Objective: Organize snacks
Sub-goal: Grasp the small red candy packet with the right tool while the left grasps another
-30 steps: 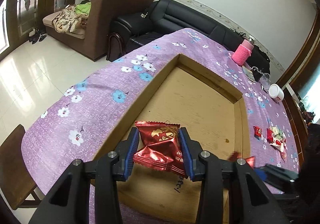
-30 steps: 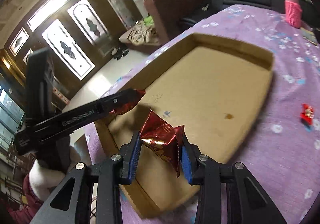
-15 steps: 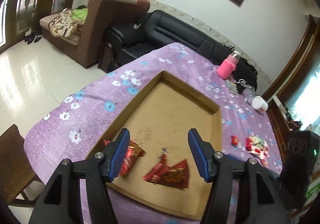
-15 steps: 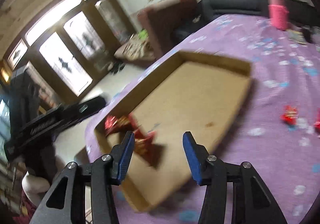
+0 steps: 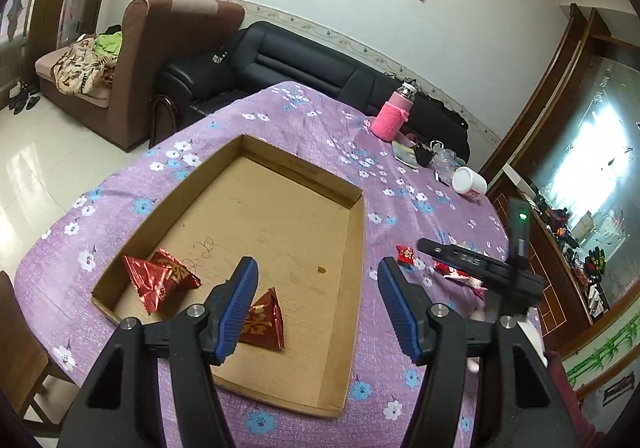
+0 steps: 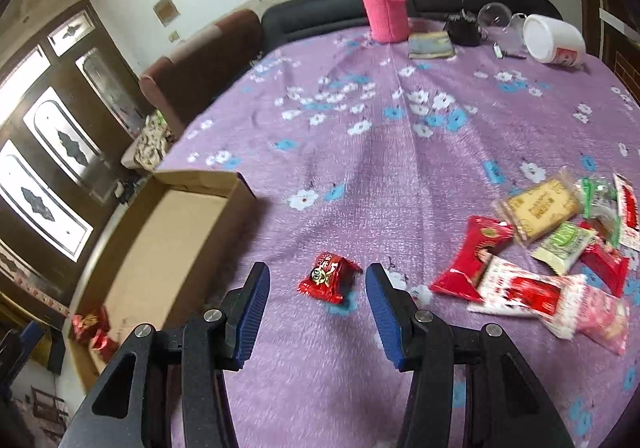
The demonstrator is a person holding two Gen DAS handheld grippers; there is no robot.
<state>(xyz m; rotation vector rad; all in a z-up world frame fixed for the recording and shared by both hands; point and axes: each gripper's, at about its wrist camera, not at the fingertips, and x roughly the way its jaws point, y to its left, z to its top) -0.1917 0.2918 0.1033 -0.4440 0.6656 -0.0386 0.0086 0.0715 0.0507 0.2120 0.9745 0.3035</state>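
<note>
A shallow cardboard tray point(image 5: 352, 260) lies on the purple flowered tablecloth. Two dark red snack packets lie in its near end: one point(image 5: 160, 278) at the left and one point(image 5: 262, 322) partly behind a finger. My left gripper point(image 5: 318, 302) is open and empty above the tray's near end. My right gripper point(image 6: 316, 302) is open and empty, with a small red packet point(image 6: 330, 276) on the cloth just ahead between its fingers. A pile of mixed snack packets point(image 6: 552, 248) lies to its right. The tray point(image 6: 132, 260) shows at the left in the right wrist view.
A pink-sleeved bottle point(image 6: 384, 3), a white tub point(image 6: 554, 39) on its side, a glass jar point(image 6: 494, 15) and a small booklet point(image 6: 430, 43) stand at the table's far edge. Sofas point(image 5: 280, 59) lie beyond. A wooden chair point(image 5: 16, 348) stands at the near left.
Both grippers opened and let their red packets drop into the tray. The left one rose and pulled back. The right one swung right, away from the tray, over the small red packet.
</note>
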